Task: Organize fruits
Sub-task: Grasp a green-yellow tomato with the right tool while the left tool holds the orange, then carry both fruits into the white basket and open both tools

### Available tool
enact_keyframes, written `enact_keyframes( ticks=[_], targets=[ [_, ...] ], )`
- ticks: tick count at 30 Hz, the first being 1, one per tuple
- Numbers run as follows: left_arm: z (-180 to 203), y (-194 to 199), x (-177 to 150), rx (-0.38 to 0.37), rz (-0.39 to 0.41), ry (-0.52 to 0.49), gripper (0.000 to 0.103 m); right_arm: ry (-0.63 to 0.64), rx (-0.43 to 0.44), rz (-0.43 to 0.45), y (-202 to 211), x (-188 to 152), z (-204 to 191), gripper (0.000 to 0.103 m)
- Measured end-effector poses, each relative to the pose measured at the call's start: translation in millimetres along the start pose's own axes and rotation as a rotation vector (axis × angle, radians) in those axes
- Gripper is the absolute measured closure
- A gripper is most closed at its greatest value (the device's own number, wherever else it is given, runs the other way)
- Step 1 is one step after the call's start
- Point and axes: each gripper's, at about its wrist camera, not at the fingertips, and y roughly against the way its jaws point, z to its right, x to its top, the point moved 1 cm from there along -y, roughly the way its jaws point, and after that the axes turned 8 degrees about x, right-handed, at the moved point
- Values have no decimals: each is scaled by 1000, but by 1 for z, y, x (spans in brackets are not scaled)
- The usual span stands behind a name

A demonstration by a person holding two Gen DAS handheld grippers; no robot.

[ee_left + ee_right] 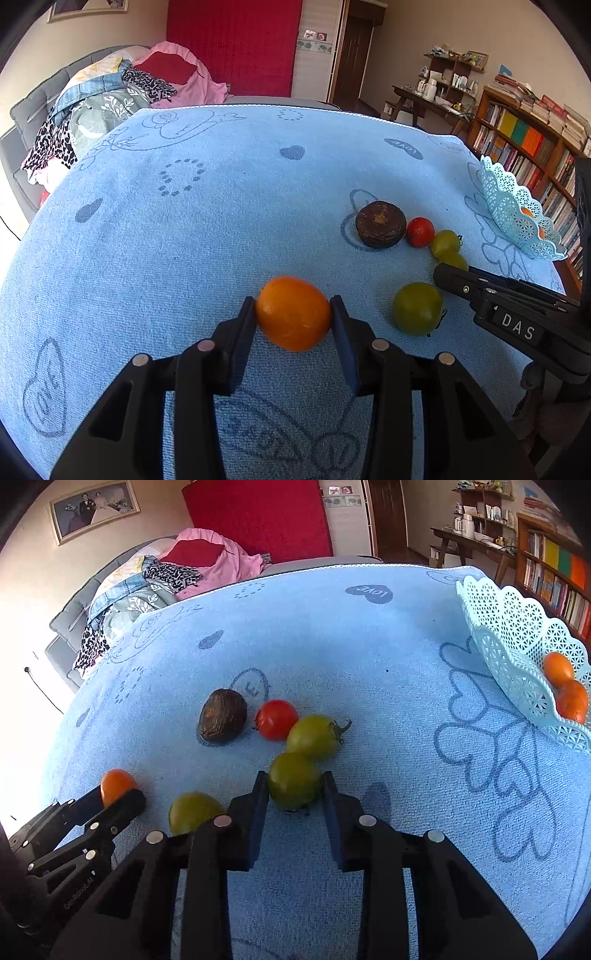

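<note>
The left tongs point(293, 314) are gripping an orange fruit point(293, 313) just above the blue-clothed counter point(221, 221). The right tongs point(294, 786) are clamping a green tomato point(293, 780) on the cloth, touching a second green one point(316, 736). Two oranges point(565, 686) are lying in the basket point(517, 646).

Fruits point(275, 720) left of basket point(517, 657)
</note>
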Motion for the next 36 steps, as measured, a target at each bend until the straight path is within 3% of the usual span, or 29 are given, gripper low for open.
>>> enact_keyframes(
  ticks=[20, 36],
  targets=[
    [9, 16, 5, 4, 21, -14, 62, -40, 11, 68, 42, -7, 16, 73],
    [58, 42, 23, -26, 77, -93, 62, -94, 15, 153, 86, -8, 45, 73]
  ],
)
